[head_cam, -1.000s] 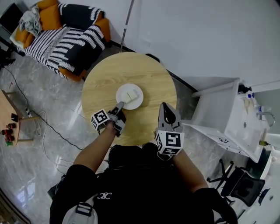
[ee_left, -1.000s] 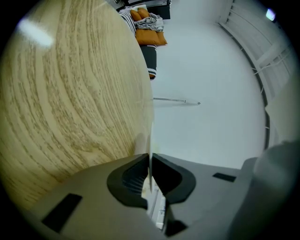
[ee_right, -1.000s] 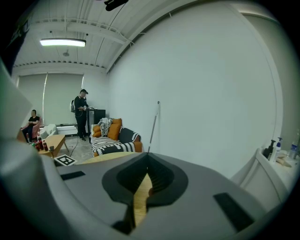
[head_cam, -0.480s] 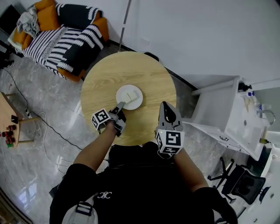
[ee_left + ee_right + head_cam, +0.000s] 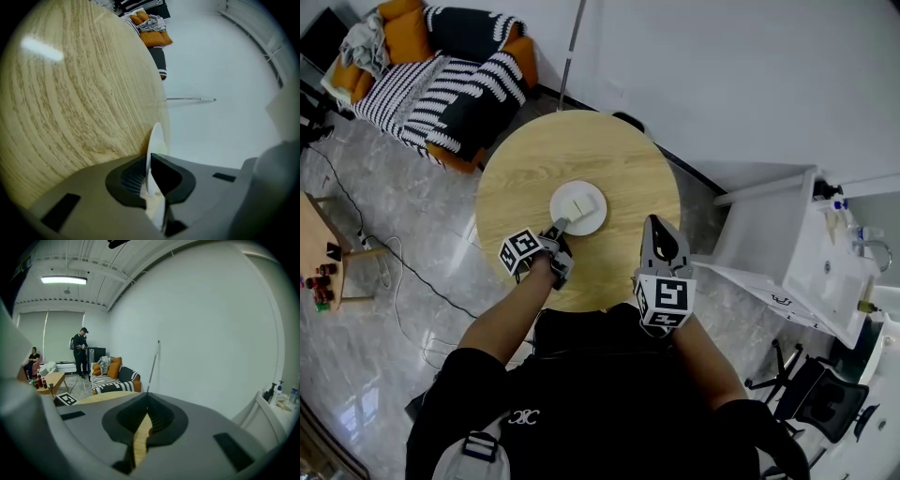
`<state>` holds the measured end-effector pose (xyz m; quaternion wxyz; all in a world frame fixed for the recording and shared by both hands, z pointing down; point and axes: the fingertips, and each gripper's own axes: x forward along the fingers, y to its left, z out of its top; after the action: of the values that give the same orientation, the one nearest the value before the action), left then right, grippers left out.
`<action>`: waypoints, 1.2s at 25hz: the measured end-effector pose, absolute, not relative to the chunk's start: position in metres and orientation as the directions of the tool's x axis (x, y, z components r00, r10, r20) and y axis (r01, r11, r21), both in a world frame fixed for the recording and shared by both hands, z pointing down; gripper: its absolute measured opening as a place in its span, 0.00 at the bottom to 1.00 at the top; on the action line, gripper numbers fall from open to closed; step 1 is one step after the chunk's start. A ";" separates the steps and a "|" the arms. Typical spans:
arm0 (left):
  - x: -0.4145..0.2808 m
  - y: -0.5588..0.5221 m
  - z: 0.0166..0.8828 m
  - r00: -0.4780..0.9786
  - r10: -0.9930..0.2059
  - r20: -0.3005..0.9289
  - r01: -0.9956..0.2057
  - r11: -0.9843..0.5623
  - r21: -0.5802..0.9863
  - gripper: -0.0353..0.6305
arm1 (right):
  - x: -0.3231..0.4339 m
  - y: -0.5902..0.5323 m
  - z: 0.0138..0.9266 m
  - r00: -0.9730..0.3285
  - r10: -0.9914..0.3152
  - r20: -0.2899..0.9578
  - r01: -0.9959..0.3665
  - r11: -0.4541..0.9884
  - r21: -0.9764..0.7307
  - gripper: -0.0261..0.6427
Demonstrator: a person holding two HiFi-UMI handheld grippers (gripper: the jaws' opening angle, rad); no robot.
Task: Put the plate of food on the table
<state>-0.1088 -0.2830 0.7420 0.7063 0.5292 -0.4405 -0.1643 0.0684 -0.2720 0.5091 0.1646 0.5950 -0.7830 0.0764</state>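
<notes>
Far left of the head view: a low brown wooden side table (image 5: 314, 246) stands on the grey marble-pattern floor (image 5: 384, 328). Behind it is a black-and-white striped sofa (image 5: 441, 89) with orange cushions (image 5: 405, 33).

Centre: a round light-wood table (image 5: 619, 155). A white round plate (image 5: 591, 214) sits over the middle of the tabletop and carries a pale, flat piece of food (image 5: 575, 203). No view settles whether the plate rests on the surface or is held just above it.

Left gripper (image 5: 558, 228): its grey jaws are clamped on the near rim of the plate. In the left gripper view the plate (image 5: 155, 140) appears edge-on, and the thin rim is pinched between the dark pads of the left gripper (image 5: 149, 180). The wood grain of the table (image 5: 70, 103) fills the area beside it. The gripper's marker cube (image 5: 518, 251) is above the table's near-left edge.

Right gripper (image 5: 660, 225): it is at the table's near-right edge, well apart from the plate. In the right gripper view the jaws of the right gripper (image 5: 146, 416) meet at the tips with nothing between them. Only a strip of the tabletop (image 5: 140, 437) shows through the slot behind the tips. Its marker cube (image 5: 664, 298) faces the head camera.

Right: a white sink unit (image 5: 806, 253) with bottles on its top, and beyond it a black office chair (image 5: 816, 405). The right gripper view also shows a standing person (image 5: 80, 352) and a seated person (image 5: 33, 362) far across the room.
</notes>
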 end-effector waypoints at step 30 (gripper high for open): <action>-0.129 -0.255 0.740 0.277 -0.438 0.855 -0.648 0.572 0.503 0.14 | 0.073 -0.286 0.494 -0.350 -0.894 0.279 -0.929 0.369 0.016 0.05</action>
<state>-0.1288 -0.2555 0.7403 0.6564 0.4555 -0.5960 0.0801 0.0727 -0.2856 0.4945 0.1212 0.5569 -0.8184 0.0728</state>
